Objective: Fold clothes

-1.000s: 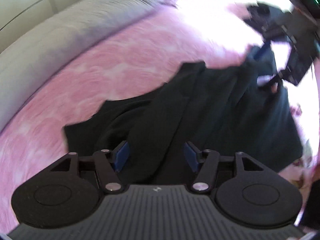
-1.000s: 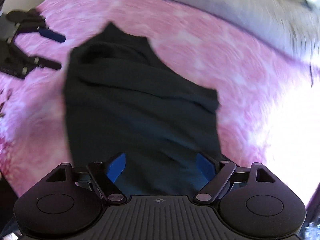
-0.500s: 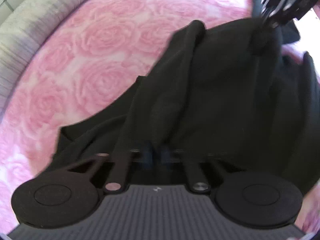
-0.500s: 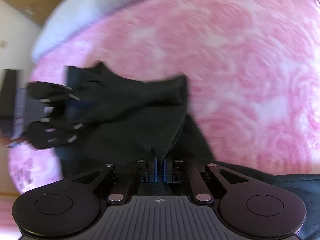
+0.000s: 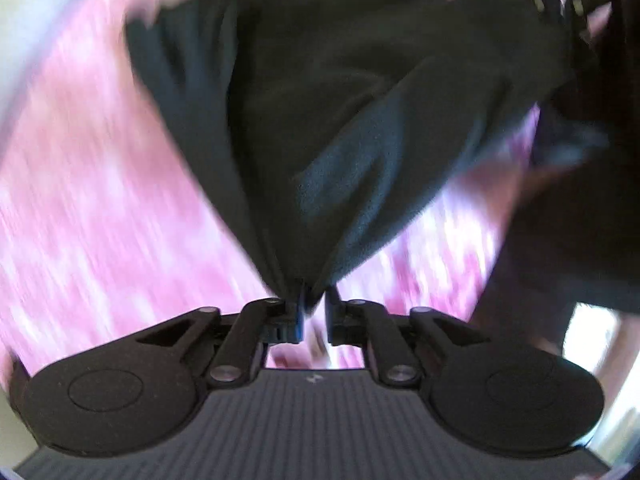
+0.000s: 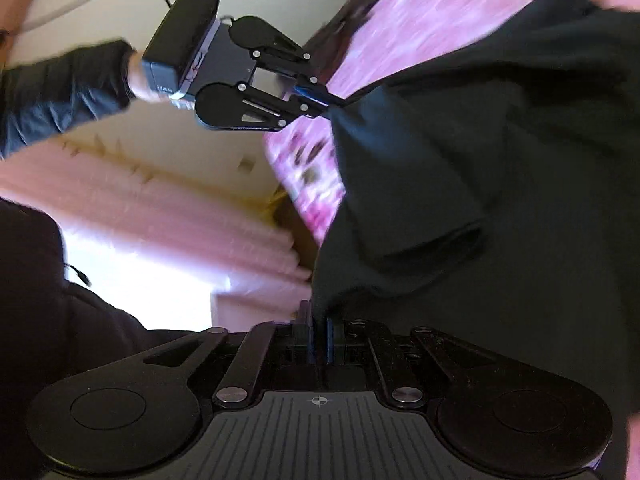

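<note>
A black garment (image 5: pixel 340 120) hangs off the pink rose-patterned bed cover (image 5: pixel 100 200), gathered to a point at my left gripper (image 5: pixel 314 308). The left jaws are opening slightly, with the cloth still pinched between them. In the right wrist view the same garment (image 6: pixel 500 160) fills the right side, and my right gripper (image 6: pixel 319 328) holds a narrow fold of it. Its jaws are also opening a little, with the cloth still between the blue pads. The left gripper (image 6: pixel 334 100) appears there too, gripping a corner of the garment. Both views are motion-blurred.
The pink bed cover (image 6: pixel 420 20) runs behind the garment. A person's dark sleeve (image 6: pixel 60 88) holds the left gripper, and a grey cable (image 6: pixel 80 0) trails from it. Dark clothing (image 6: pixel 40 320) fills the lower left. A cream wall (image 6: pixel 180 152) lies beyond the bed's edge.
Both grippers went from open over the flat garment to shut on its cloth. They then lifted it off the bed, swinging sideways and tilting.
</note>
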